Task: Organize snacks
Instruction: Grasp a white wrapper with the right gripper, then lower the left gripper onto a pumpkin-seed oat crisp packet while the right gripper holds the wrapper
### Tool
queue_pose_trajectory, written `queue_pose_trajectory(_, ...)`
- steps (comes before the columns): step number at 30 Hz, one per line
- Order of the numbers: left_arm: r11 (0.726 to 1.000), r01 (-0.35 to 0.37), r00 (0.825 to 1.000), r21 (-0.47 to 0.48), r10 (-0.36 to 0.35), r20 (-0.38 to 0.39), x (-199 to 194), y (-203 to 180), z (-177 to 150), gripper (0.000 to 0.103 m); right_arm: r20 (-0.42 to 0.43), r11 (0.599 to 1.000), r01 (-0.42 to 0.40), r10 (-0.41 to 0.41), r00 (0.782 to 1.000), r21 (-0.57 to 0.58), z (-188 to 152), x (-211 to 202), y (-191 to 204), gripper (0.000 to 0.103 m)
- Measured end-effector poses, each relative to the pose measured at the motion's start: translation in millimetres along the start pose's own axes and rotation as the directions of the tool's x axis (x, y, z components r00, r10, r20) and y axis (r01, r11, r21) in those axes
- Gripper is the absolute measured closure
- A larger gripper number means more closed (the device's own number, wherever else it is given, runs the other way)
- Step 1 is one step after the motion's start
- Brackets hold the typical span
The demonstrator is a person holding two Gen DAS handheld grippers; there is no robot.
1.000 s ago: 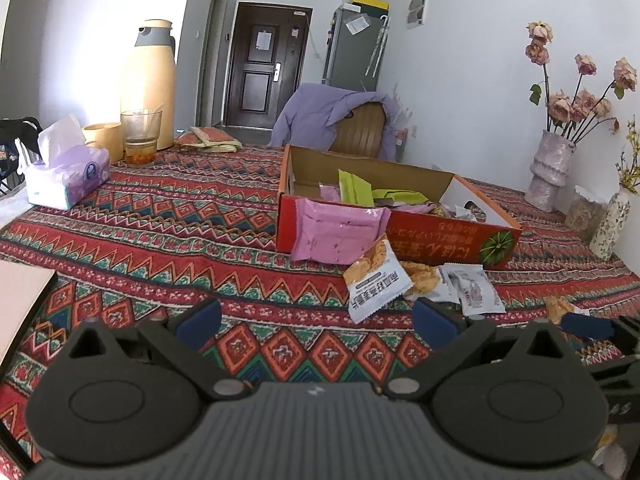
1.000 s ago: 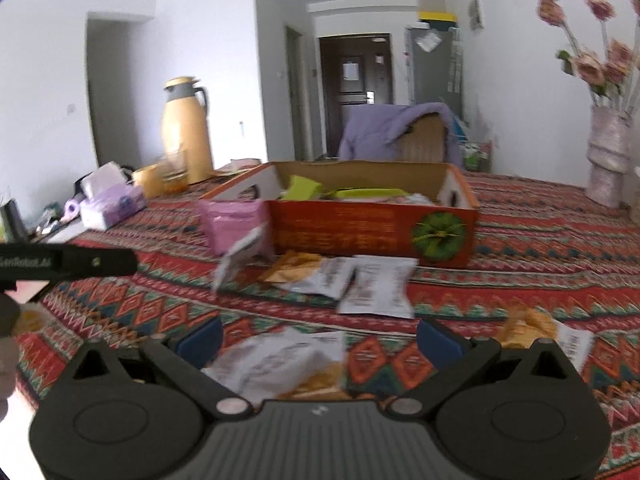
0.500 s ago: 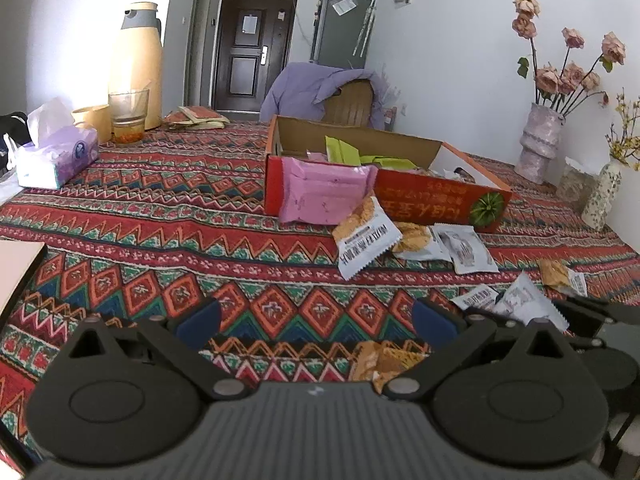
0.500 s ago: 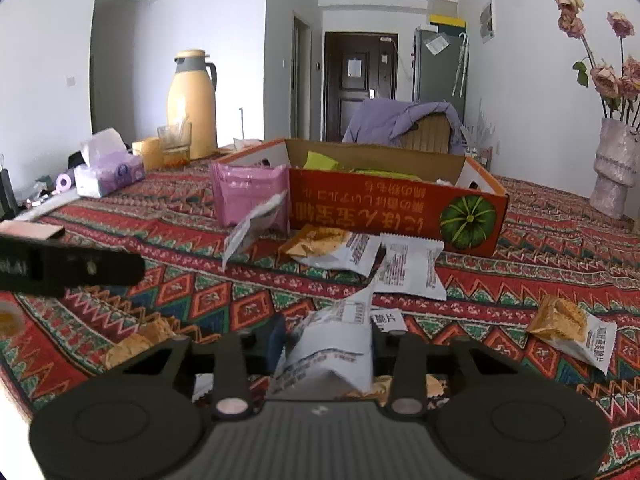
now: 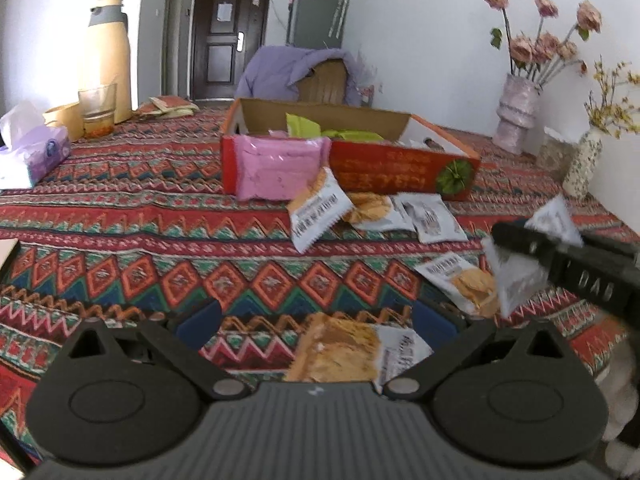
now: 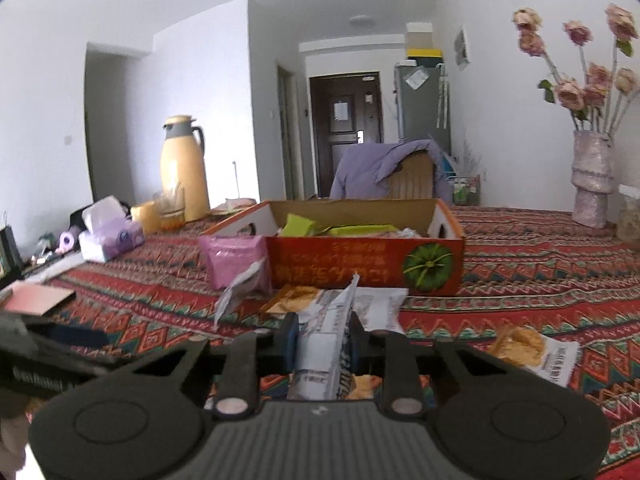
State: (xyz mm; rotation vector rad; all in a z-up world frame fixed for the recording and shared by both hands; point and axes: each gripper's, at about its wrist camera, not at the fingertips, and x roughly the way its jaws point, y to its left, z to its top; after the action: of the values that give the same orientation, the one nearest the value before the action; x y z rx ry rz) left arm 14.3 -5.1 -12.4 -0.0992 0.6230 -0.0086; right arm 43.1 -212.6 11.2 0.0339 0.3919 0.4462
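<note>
An open red cardboard box (image 5: 400, 168) (image 6: 340, 264) with green packets inside stands mid-table. A pink packet (image 5: 276, 168) (image 6: 234, 264) leans on its front. Several white-and-orange snack packets (image 5: 428, 216) lie on the patterned cloth before it. My right gripper (image 6: 322, 334) is closing its jaws, and the pads press on a white snack packet (image 6: 324, 344) held upright above the cloth. The left wrist view shows the same held packet (image 5: 520, 276) at the right. My left gripper (image 5: 316, 324) is open and low, with an orange-and-white packet (image 5: 352, 350) on the cloth between its fingers.
A yellow thermos (image 5: 108, 52), a glass (image 5: 97, 108) and a tissue box (image 5: 32, 152) stand far left. Vases of flowers (image 5: 518, 116) line the right wall. A chair draped in purple cloth (image 5: 304, 72) is behind the box. A book (image 6: 36, 298) lies at the near left.
My right gripper went from wide open to shut on the white packet and raised it off the cloth. My left gripper came down, and the orange-and-white packet now lies between its fingers.
</note>
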Motion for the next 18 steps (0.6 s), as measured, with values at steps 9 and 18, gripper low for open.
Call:
queue_pose_trajectory(9,0.997,-0.025,0.996,0.078,0.031,-0.079,18,-29,-14,0.0,0.007,0.999,0.011,-0.011,1.0,0.036,-2,-5,-15,0.08)
queue_pose_trajectory(18,0.995,-0.073,0.993,0.062,0.078,-0.088,22,-27,-19,0.001,0.002,0.999,0.0,0.0,1.0,0.043,-6,-5,-17,0.08)
